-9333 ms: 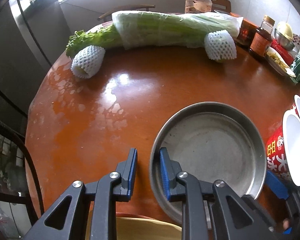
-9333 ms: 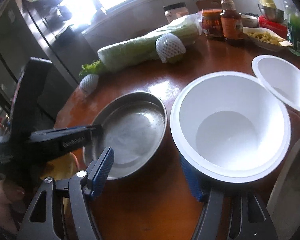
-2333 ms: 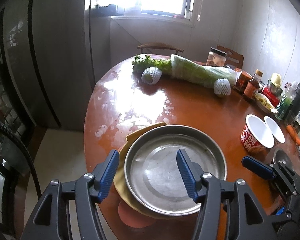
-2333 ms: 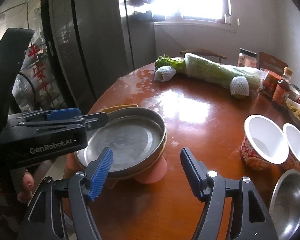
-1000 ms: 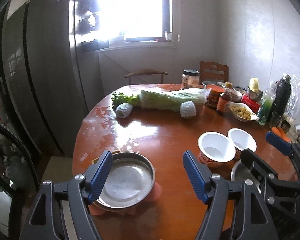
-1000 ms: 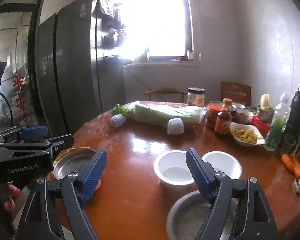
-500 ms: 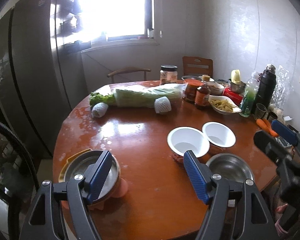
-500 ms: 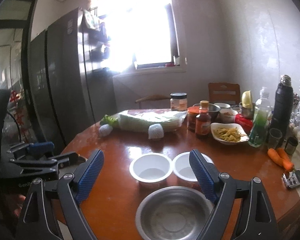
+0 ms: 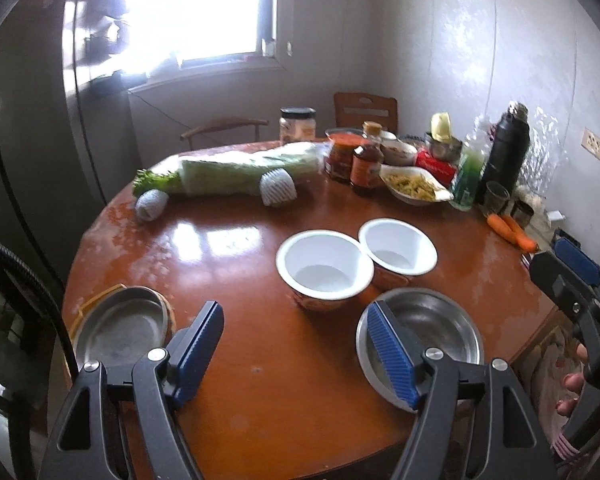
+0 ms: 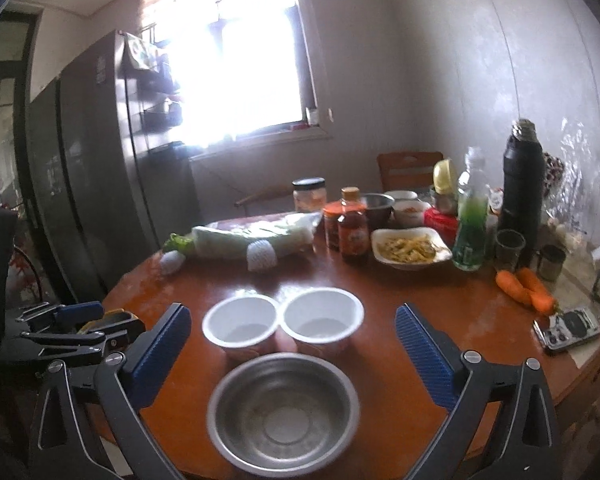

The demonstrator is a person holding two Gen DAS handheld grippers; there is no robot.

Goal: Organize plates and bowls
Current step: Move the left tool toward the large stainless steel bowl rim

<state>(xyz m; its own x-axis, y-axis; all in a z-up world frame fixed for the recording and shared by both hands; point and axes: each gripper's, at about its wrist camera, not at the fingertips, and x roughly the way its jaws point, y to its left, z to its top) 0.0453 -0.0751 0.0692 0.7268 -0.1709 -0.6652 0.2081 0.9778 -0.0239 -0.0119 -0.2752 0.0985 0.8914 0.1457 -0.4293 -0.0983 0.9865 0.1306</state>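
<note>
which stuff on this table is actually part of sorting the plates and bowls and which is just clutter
Part of the job:
- steel bowl
- two white paper bowls
- steel plate, resting on a yellow plate

Just lying about:
- wrapped cabbage
- sauce bottle
- dish of food
- green bottle
- black flask
- carrots
</note>
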